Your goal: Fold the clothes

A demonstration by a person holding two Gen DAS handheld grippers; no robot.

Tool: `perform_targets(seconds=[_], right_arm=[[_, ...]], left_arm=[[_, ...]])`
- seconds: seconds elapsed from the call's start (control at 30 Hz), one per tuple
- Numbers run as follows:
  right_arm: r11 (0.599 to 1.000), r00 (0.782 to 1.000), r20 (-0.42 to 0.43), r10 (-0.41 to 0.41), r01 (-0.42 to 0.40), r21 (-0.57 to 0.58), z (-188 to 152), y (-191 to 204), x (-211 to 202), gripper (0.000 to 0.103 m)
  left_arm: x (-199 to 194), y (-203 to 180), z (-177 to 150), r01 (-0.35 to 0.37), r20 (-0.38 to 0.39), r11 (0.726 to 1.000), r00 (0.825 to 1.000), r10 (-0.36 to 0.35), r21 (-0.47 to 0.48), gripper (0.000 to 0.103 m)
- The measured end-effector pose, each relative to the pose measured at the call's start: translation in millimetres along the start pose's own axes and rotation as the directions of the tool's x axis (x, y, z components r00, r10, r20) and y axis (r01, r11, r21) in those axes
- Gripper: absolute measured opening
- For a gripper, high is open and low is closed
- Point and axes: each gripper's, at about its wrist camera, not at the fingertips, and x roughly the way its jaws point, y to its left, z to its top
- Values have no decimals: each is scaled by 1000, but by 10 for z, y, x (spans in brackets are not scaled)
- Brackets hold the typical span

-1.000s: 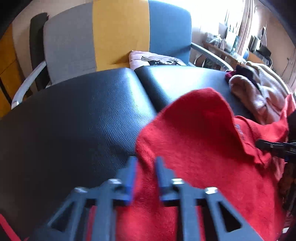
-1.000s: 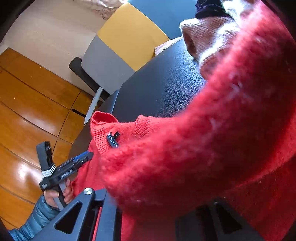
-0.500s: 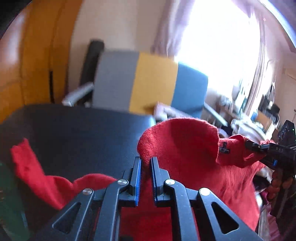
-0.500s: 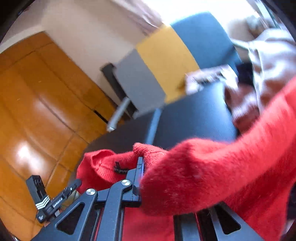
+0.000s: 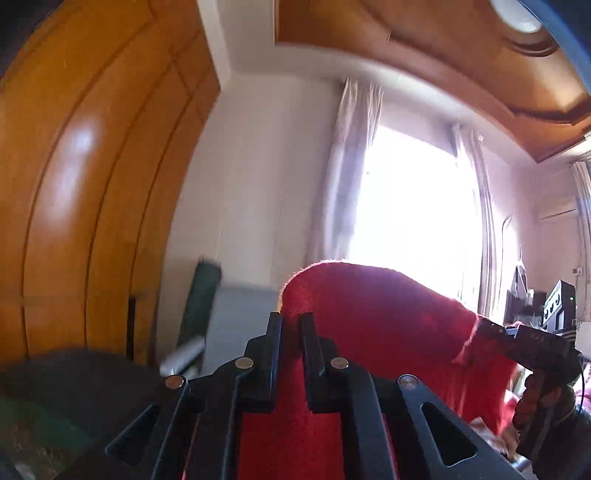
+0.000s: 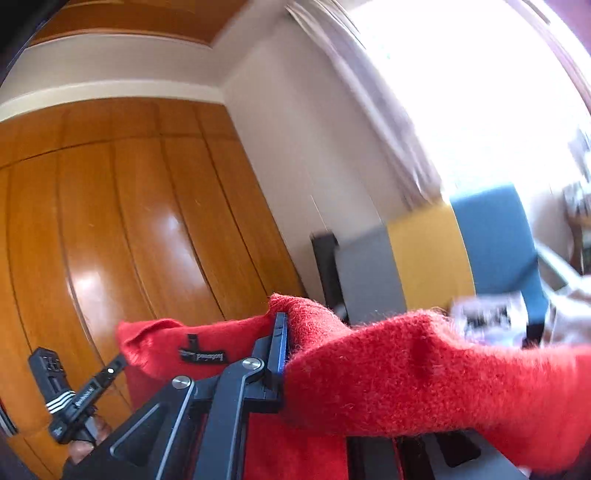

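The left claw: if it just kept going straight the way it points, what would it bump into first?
The left claw already pinches the red sweater, whose bulge rises just ahead. Past that cloth, probably the white wall beside the curtain, though depth is unclear.

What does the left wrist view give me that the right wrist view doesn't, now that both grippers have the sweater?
Only left wrist: the ceiling light and the right gripper pinching the red sweater.
Only right wrist: the neck label, the chair's yellow and blue panels, and the left gripper at the collar.
Both: the sweater, wooden wardrobe, bright window.
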Motion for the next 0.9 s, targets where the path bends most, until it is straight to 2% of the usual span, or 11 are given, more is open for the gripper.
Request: perform_targets(seconds=[0.13, 0.23, 0.4, 0.5, 0.57, 0.6, 0.67, 0.77, 0.83, 0.9], right_arm=[[995, 995, 97, -19, 28, -95, 231, 248, 27, 9], [991, 994, 98, -56, 67, -117, 307, 198, 313, 9], [982, 986, 15, -163, 164, -94, 305, -218, 1040, 9], [970, 969, -75, -235, 229, -79, 157, -631, 1584, 9], [959, 946, -161, -282, 274, -68, -6, -942, 1993, 9], [952, 929, -206, -307, 300, -67, -103, -1082, 2183, 9], [943, 896, -296, -332, 328, -63, -334, -1337, 2447, 13], [931, 819, -462, -341, 363, -43, -792, -1723, 2821, 15], [927, 775, -545, -319, 375, -9, -1141, -1932, 2883, 24], [920, 754, -575, -318, 392, 5, -1379, -2075, 2849, 47]], left_arm=[[155, -76, 157, -61, 67, 998, 996, 59, 29, 9], [525, -120, 145, -107, 52, 992, 993, 104, 69, 9], [1469, -77, -114, -151, -90, 981, 983, 162, 122, 9], [2230, 81, -477, -183, -203, 968, 955, 217, 173, 9], [2766, 239, -785, -194, -303, 963, 921, 243, 185, 10], [2998, 315, -934, -194, -358, 962, 899, 252, 190, 10], [3479, 485, -1307, -180, -502, 967, 828, 249, 183, 11], [3825, 734, -1830, -185, -667, 975, 712, 221, 125, 12], [3847, 860, -2086, -202, -709, 974, 671, 217, 106, 13], [3812, 941, -2256, -214, -742, 973, 639, 206, 86, 16]])
